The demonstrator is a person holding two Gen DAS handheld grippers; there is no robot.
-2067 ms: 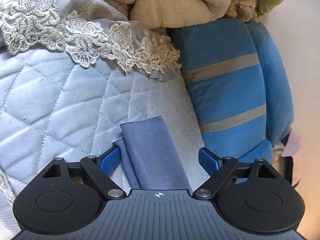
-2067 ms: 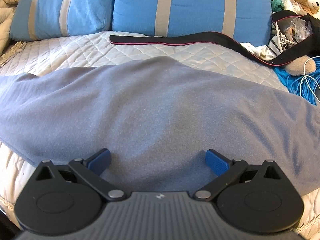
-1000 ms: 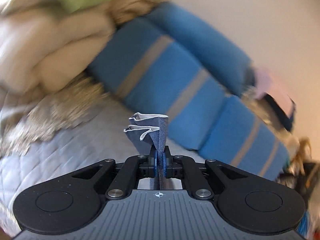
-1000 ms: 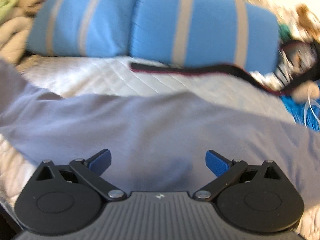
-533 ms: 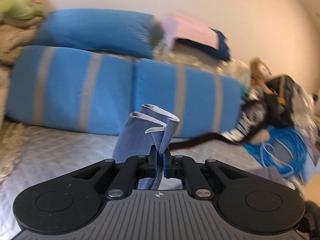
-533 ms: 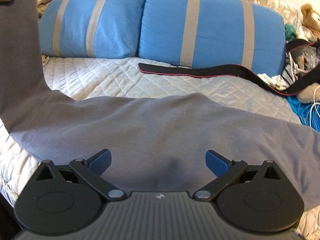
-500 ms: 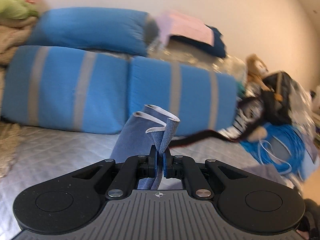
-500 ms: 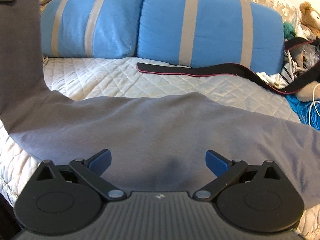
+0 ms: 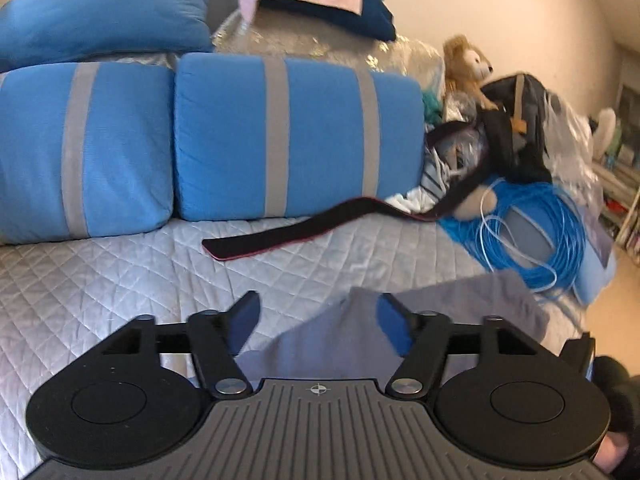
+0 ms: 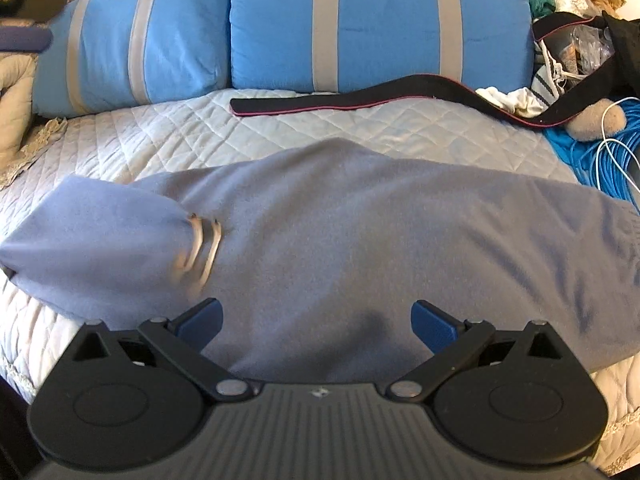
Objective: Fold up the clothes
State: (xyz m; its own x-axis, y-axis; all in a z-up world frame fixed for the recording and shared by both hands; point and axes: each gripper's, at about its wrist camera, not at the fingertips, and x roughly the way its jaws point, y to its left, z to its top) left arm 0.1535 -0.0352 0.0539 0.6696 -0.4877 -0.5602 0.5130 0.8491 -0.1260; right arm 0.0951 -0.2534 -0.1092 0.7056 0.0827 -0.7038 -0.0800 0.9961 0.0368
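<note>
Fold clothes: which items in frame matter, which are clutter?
Job:
grey-blue garment
left gripper, jaws opening, nothing between the pads
right gripper, open above the garment

Clutter:
blue pillows
black strap
blue cable coil
plush lion
quilt

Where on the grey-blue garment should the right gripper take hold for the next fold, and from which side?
Probably the garment's far right end, coming in from the right. The left end is already folded over the middle, while the right end still lies flat and unfolded.
</note>
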